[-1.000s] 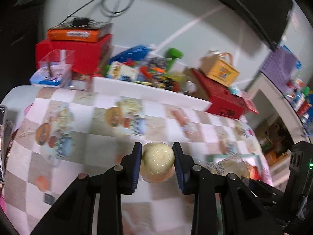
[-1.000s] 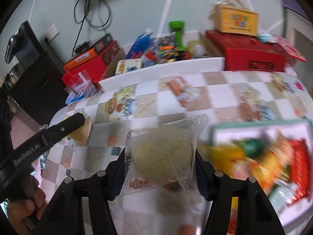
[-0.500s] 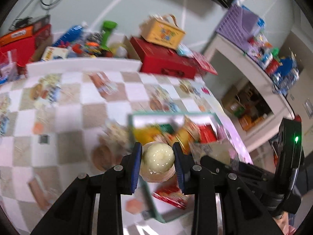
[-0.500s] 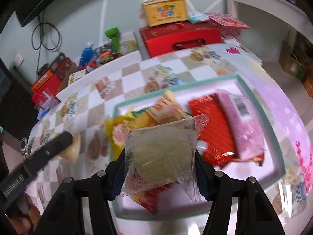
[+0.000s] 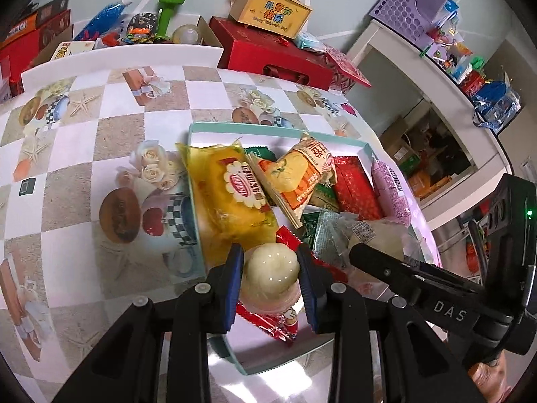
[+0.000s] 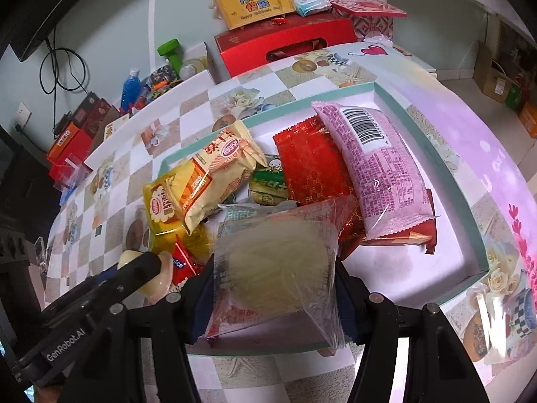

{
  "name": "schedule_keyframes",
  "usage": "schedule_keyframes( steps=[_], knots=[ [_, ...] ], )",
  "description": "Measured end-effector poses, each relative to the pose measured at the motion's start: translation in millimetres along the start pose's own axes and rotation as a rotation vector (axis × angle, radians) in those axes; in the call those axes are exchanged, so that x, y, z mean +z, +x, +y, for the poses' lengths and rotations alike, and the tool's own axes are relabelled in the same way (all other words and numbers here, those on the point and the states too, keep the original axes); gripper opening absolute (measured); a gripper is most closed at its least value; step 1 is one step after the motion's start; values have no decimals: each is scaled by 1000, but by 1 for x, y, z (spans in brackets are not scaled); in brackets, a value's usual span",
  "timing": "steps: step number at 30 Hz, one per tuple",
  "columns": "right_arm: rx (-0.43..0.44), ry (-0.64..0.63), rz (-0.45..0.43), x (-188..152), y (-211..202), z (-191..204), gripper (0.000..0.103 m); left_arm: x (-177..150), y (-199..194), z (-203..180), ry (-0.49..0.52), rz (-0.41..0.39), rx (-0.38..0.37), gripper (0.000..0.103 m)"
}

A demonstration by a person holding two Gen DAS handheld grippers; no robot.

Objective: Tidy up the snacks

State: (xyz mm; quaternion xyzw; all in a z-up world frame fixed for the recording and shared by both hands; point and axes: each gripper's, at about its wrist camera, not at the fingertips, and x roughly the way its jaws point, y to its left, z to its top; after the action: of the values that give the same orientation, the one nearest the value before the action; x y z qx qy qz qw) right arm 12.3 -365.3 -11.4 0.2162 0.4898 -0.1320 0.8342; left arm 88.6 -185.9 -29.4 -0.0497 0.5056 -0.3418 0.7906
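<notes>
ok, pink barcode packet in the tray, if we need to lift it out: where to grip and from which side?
Grip the pink packet across its short width, mid-body, coming from above. It lies flat and long on top of the red packet, puffy middle exposed. The tray has bare floor on its right, giving one jaw room; the end seals look too thin to hold well.

From my right wrist feed, the clear-wrapped pastry (image 6: 275, 265) blocks the tray's near rim (image 6: 476, 235) and the snacks under it. On my left feed, the cream bun (image 5: 270, 270) and the fingers (image 5: 233, 278) hide most of a red packet (image 5: 268, 319), possibly biscuits. The shelf clutter (image 5: 470, 74) is too small to identify.
</notes>
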Motion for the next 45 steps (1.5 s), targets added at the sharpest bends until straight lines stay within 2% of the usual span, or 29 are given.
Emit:
schedule_keyframes(
  steps=[5, 7, 9, 11, 14, 18, 21, 27, 28, 30, 33, 36, 39, 45],
  knots=[
    [4, -2, 0, 0, 0, -1, 68, -1, 1, 3, -27, -17, -4, 34],
    [5, -3, 0, -2, 1, -1, 73, -4, 2, 7, -46, -6, 13, 46],
    [6, 0, 0, -4, 2, -3, 76, -7, 2, 10, -58, 3, 18, 51],
    [10, 7, 3, -6, 2, -5, 78, -8, 0, 10, -63, -1, 14, 51],
    [7, 8, 2, -9, 3, -5, 81, -11, -2, 10, -64, -1, 10, 57],
    [-1, 5, 0, -13, 1, -7, 90, -16, 0, 13, -81, 14, 20, 63],
    [-6, 8, -4, -17, 0, -8, 95, -18, -7, 14, -89, -5, 12, 70],
    [-9, 14, -11, -22, -2, -11, 99, -24, -19, 15, -102, -30, 21, 73],
    [-8, 10, -15, -22, -2, -10, 101, -25, -22, 15, -103, -35, 28, 77],
    [-6, 4, -24, -24, -4, -9, 103, -26, -30, 16, -106, -53, 65, 88],
    [-10, -6, -37, -27, -6, -6, 103, -30, -44, 20, -101, -88, 148, 93],
    [-28, -20, -55, -29, -10, -3, 103, -36, -54, 24, -82, -111, 301, 101],
    [-38, -30, -69, -31, -15, 0, 103, -42, -62, 28, -51, -126, 422, 103],
    [-70, -47, -106, -35, -23, 5, 103, -48, -71, 35, -64, -136, 498, 103]
  ],
)
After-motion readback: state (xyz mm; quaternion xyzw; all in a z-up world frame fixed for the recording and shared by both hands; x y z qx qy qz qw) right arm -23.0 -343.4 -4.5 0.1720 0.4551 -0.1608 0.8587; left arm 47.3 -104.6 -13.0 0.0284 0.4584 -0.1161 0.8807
